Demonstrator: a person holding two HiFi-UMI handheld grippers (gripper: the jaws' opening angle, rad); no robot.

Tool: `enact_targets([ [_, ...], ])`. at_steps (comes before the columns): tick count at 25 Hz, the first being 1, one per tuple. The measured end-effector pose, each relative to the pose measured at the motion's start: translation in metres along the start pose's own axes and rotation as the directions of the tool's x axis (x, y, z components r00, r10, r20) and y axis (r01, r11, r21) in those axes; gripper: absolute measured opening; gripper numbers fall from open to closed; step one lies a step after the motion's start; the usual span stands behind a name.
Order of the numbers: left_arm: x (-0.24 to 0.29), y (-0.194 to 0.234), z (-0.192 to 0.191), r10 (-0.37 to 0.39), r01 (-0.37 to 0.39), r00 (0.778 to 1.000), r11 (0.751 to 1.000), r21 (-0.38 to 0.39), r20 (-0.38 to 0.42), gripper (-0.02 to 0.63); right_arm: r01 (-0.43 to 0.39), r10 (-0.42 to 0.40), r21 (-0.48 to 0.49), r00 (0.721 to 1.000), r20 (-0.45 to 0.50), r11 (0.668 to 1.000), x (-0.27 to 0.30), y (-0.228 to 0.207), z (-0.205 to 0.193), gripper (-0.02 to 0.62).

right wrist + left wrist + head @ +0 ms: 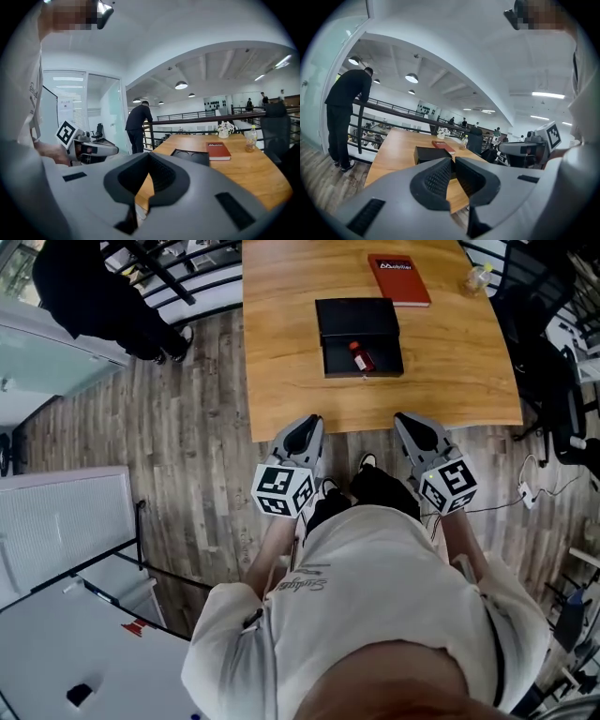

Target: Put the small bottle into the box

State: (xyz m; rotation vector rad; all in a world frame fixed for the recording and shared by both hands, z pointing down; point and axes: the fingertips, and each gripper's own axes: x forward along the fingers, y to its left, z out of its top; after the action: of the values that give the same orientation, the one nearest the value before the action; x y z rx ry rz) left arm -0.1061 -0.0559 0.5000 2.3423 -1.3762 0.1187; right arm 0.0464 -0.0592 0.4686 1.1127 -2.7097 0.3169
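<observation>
A small red bottle (361, 356) lies inside the open black box (335, 360) near the middle of the wooden table (300, 381). The box's lid (356, 315) lies flat behind it. Both grippers hover at the table's near edge, well short of the box. My left gripper (305, 423) is shut and empty, its pads meeting at the tips (453, 161). The right gripper (405, 418) is likewise shut on nothing (149, 155). The box shows in the left gripper view (429, 153) and in the right gripper view (192, 156); the bottle is hidden in both.
A red book (398, 279) and a clear plastic bottle (476, 279) lie at the table's far end. A person in black (94, 296) stands by the railing at the far left. Office chairs (553, 381) crowd the table's right side. A cable and power strip (525, 493) lie on the floor.
</observation>
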Motion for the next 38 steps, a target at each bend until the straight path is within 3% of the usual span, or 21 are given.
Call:
enact_targets([
  [4,0.031,0.009,0.007,0.015,-0.015,1.000,1.000,0.001,-0.021,0.041,-0.010,0.010,0.029,1.000,-0.009,1.000,0.021,-0.030,-0.006,-0.006],
  [14,0.127,0.013,0.076,0.042,-0.034,0.998,0.990,0.138,-0.053,0.041,-0.086,0.086,0.032,0.996,-0.001,0.996,0.099,-0.129,0.002,-0.006],
  [18,0.162,0.021,0.084,0.052,-0.042,0.996,0.990,0.133,-0.076,0.041,-0.101,0.102,0.068,0.995,-0.010,0.993,0.121,-0.158,-0.005,-0.006],
  [27,0.200,0.036,0.088,0.065,-0.055,0.993,0.994,0.096,-0.101,0.041,-0.179,0.201,0.129,0.961,-0.191,0.975,0.167,-0.178,-0.052,-0.006],
  [31,0.201,0.052,0.079,0.058,-0.049,0.991,0.995,0.085,-0.119,0.041,-0.160,0.196,0.140,0.933,-0.302,0.977,0.184,-0.183,-0.082,-0.006],
  [38,0.192,0.076,0.086,0.014,-0.008,0.994,0.999,0.051,-0.108,0.041,-0.076,0.140,0.170,0.906,-0.400,0.982,0.204,-0.176,-0.097,-0.006],
])
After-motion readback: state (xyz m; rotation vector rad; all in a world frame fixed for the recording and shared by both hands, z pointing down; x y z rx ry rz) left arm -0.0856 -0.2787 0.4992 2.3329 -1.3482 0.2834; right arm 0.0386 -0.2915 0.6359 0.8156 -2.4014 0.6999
